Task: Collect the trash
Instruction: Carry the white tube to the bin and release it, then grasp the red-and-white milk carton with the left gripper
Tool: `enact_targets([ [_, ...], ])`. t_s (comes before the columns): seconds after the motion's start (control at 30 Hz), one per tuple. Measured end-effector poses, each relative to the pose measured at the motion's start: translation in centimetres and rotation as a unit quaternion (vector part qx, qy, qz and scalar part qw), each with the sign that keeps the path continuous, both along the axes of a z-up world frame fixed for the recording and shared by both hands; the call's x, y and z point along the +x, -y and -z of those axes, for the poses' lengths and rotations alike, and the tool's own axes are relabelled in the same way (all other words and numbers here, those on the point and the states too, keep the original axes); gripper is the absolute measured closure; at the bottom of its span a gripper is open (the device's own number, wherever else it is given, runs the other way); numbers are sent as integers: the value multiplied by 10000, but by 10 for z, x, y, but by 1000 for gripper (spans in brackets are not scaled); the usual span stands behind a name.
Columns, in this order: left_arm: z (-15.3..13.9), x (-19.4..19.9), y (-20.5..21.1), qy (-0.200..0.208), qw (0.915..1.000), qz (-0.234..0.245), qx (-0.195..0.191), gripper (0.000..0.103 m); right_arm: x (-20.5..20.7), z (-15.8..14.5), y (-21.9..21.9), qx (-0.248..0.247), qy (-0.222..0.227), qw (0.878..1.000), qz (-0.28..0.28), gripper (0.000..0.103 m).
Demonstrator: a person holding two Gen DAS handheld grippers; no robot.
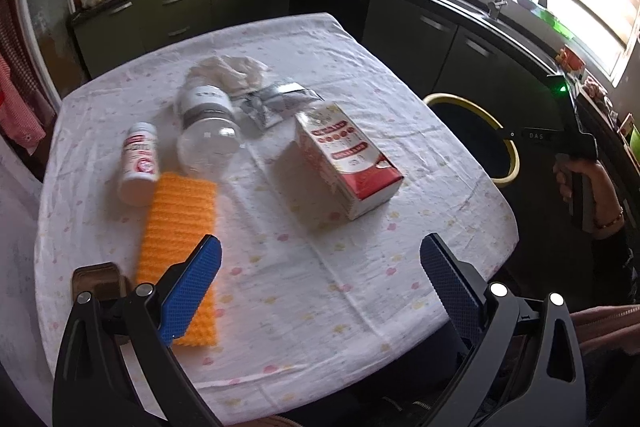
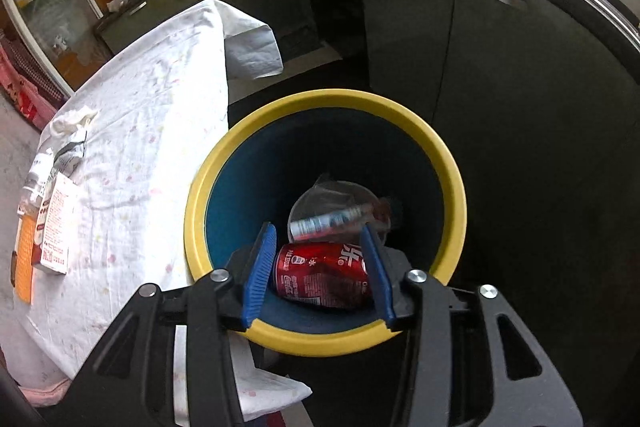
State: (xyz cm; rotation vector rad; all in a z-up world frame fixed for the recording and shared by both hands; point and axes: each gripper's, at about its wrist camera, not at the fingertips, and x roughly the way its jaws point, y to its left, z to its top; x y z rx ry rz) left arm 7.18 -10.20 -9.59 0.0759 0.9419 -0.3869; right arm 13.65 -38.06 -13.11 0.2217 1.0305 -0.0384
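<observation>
Jaws of my right gripper (image 2: 320, 269) stand parted over the bin (image 2: 248, 143), the red can (image 2: 320, 277) crosswise between them, pads seemingly off it. My left gripper (image 1: 320, 291) gapes wide and empty above the bench (image 1: 320, 67), nearer the carton (image 1: 346, 159), which lies just ahead, its long axis slanting away.

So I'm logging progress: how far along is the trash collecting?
Done: a red soda can and clear plastic bottle lie in the yellow-rimmed bin. In hand: nothing; both grippers are open. Left on the cloth-covered table: red-and-white carton, clear jar, small white bottle, orange sponge.
</observation>
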Motion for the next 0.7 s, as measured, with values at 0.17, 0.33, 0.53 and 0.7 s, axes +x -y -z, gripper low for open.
enact_targets([
  [0.17,10,23,29,-249,9996,-129,-21,5,-9,-4,-6,-30,85,9999,-86,56],
  [0.33,26,54,52,-437,9971,-630,-17,5,-7,-2,-11,81,169,9996,-221,55],
  [0.53,41,77,73,-472,9926,-1116,34,5,-1,5,-16,230,201,9988,-392,54],
  [0.7,53,89,84,-490,9892,-1348,310,5,5,10,-15,377,245,9977,-507,54],
])
